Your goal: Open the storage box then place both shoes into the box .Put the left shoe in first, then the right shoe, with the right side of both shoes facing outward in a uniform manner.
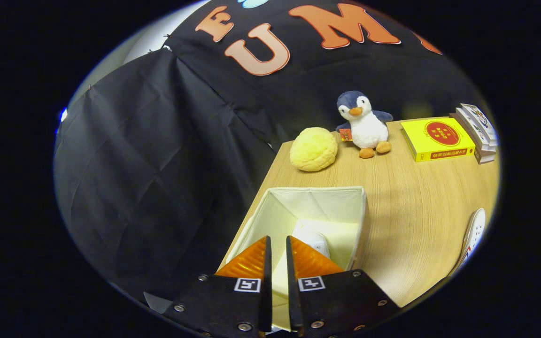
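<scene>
The tongs [277,246] are hanging over the near end of the open storage box [341,206], their 2 fingers standing almost together with a narrow gap between them and nothing gripped. The box is sitting at the near left corner of the wooden surface [411,220], its lid out of the way. Inside it, a white shoe [315,237] is lying on the floor of the box, just ahead of the right finger at about 1 o'clock. A second white shoe [475,234] is lying on the surface well apart, at 3 o'clock from the box. Beyond the box at 12 o'clock a yellow round cushion [313,149] is resting, with a plush penguin [363,124] just beside it, then a yellow book [437,139] and a stack of books [479,131] at 2 o'clock.
</scene>
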Motion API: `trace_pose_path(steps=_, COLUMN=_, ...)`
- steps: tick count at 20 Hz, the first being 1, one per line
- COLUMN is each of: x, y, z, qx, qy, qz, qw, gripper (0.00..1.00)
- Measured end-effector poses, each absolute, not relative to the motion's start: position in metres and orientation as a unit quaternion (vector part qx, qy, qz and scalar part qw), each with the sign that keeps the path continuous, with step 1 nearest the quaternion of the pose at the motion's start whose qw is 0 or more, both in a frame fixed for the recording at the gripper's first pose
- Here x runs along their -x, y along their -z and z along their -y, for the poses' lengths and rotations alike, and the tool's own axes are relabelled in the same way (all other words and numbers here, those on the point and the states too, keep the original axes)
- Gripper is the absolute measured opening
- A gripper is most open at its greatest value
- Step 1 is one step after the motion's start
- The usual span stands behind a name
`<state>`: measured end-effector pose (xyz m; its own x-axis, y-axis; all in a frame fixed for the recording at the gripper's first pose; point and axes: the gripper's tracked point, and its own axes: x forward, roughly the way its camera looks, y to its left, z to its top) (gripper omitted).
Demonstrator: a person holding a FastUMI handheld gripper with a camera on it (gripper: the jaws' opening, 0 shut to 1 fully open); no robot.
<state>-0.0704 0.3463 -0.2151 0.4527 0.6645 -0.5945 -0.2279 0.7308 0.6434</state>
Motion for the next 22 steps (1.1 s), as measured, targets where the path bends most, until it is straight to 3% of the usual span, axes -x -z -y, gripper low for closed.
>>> trace_pose_path(steps=3, x=0.068, y=0.219, z=-0.307, qx=-0.236, qy=-0.247, qz=-0.435, qw=0.833, gripper=0.33)
trace_pose_path(steps=6, x=0.068, y=0.223, z=-0.266, qx=-0.224, qy=-0.228, qz=-0.427, qw=0.846, gripper=0.6)
trace_pose_path(steps=10, x=0.068, y=0.241, z=-0.203, qx=-0.201, qy=-0.189, qz=-0.422, qw=0.863, gripper=0.78)
trace_pose_path(steps=22, x=0.127, y=0.354, z=0.002, qx=-0.117, qy=-0.023, qz=-0.504, qw=0.856, gripper=0.86)
